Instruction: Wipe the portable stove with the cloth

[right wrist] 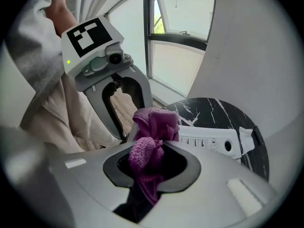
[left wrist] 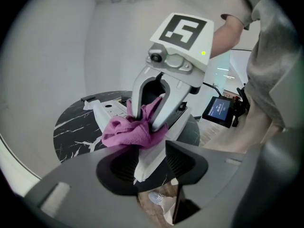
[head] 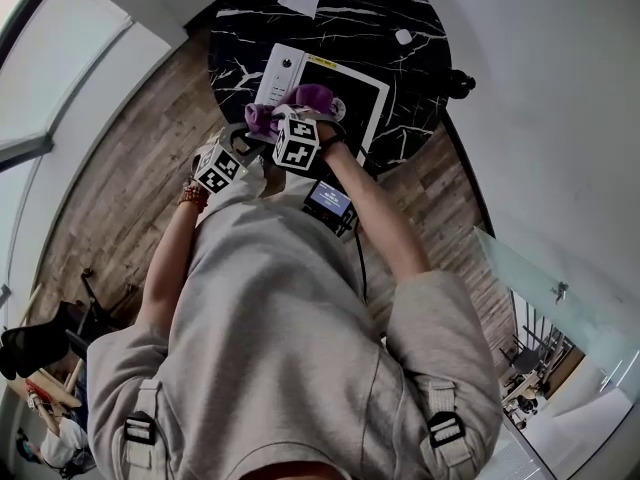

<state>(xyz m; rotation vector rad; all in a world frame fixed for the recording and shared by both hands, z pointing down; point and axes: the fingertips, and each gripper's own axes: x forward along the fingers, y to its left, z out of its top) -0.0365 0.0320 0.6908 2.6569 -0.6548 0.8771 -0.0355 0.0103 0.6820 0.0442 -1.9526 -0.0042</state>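
The right gripper (right wrist: 151, 160) clenches its jaws on the bunched purple cloth (right wrist: 154, 122), ready to wipe the portable stove (head: 350, 88); the left gripper (head: 242, 138) hovers beside it, jaws released.

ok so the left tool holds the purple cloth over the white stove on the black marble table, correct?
Wrong tool. The right tool holds the purple cloth over the white stove on the black marble table; the right gripper view shows it pinched there. The left tool is empty.

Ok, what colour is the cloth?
The cloth is a plain magenta-purple with no pattern. It shows best in the right gripper view.
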